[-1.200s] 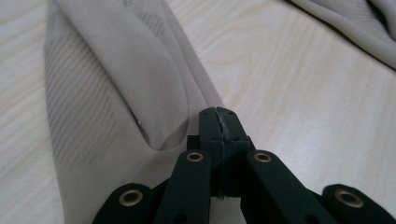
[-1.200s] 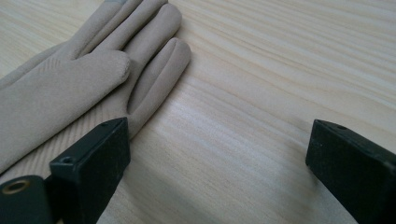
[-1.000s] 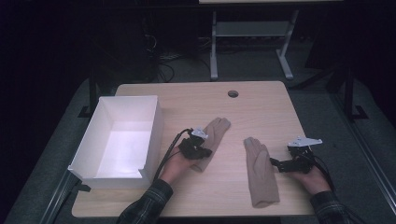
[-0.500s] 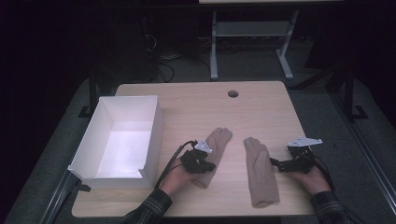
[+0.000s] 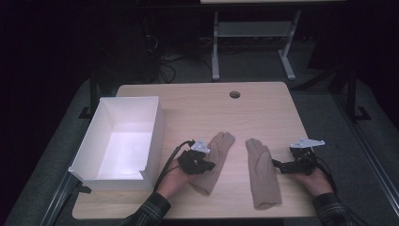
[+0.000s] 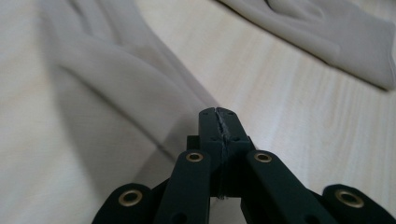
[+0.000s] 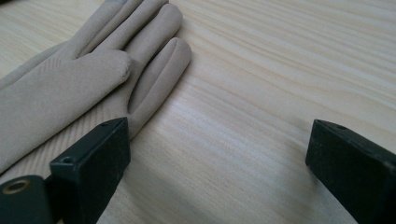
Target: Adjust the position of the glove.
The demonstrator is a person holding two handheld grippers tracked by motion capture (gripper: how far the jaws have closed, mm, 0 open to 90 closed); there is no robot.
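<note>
I'm pinching the soft, limp left glove [image 5: 214, 162] at its edge, left hand-held gripper [image 5: 203, 165] clenched; right hand-held gripper [image 5: 281, 165] released.

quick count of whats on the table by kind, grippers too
beige gloves: 2, the left glove and the right glove
white box: 1
handheld grippers: 2, the left gripper and the right gripper
total: 5
</note>
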